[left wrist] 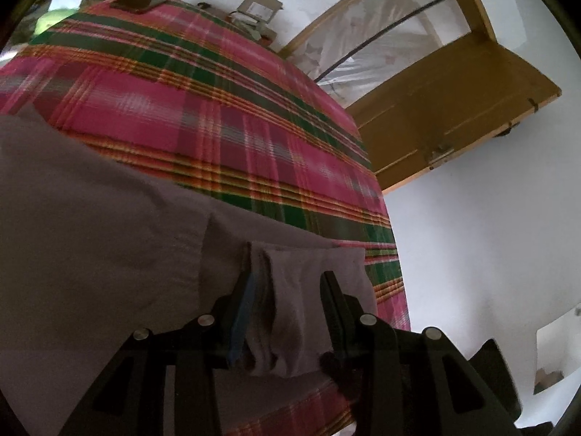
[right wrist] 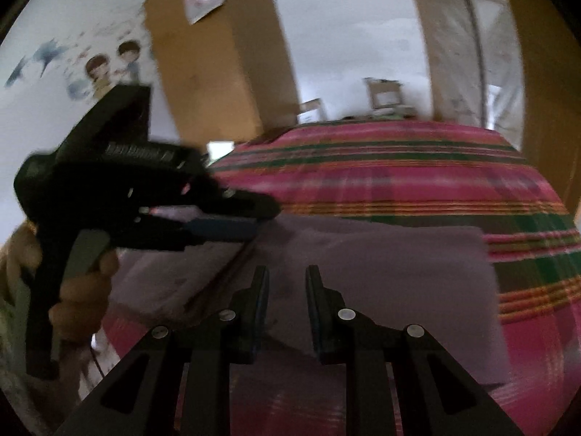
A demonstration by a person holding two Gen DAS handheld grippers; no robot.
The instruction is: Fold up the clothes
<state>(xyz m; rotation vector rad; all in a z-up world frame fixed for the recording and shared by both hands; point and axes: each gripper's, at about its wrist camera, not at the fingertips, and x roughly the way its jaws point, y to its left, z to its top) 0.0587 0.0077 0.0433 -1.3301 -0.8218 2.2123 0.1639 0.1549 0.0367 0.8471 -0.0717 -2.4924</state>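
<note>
Grey garment (left wrist: 109, 218) lies on the plaid bedspread (left wrist: 218, 109) at the bed's near edge. Left gripper (left wrist: 287, 276): jaws spread, a bunched fold of the grey cloth sits between the fingers, not pinched. Right gripper (right wrist: 287, 272): jaws apart, hovering over the folded part of the garment (right wrist: 381, 272), nothing held. In the right wrist view the left gripper (right wrist: 261, 214) comes in from the left, person's hand (right wrist: 83, 283) on its handle, tips at the fabric edge.
</note>
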